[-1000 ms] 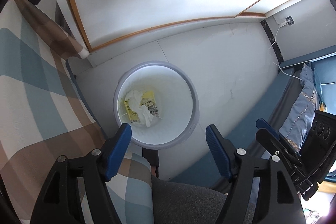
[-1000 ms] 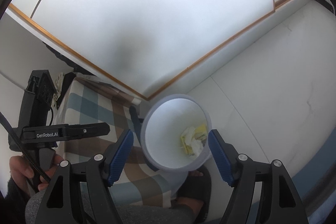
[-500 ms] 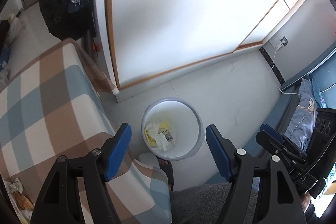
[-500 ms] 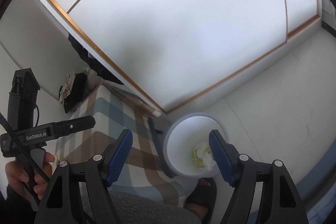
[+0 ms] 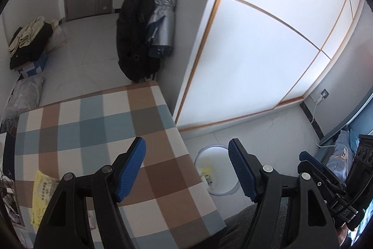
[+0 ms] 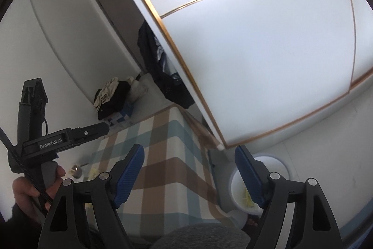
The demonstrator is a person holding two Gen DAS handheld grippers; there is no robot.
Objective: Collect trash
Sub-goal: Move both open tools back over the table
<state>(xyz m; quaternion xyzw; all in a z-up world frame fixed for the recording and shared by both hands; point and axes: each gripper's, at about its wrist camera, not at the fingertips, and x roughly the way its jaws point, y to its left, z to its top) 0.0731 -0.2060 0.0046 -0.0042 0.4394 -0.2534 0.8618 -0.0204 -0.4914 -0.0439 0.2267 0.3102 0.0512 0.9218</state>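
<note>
Both empty tongs (image 5: 186, 165) (image 6: 188, 169) higher now, right widening; yellow wrapper (image 5: 43, 195), perhaps paper, left view only

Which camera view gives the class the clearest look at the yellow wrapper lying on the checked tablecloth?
The left wrist view: the yellow wrapper lies flat with its print visible, partly behind the left gripper. The right wrist view shows only small, blurred yellowish scraps there.

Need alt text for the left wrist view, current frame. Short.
The left gripper, blue pads apart and holding nothing, points down over a checked tablecloth with a yellow printed wrapper near its left edge. A white bin with trash inside stands on the floor to the right, before white sliding panels; a dark coat hangs behind.
</note>
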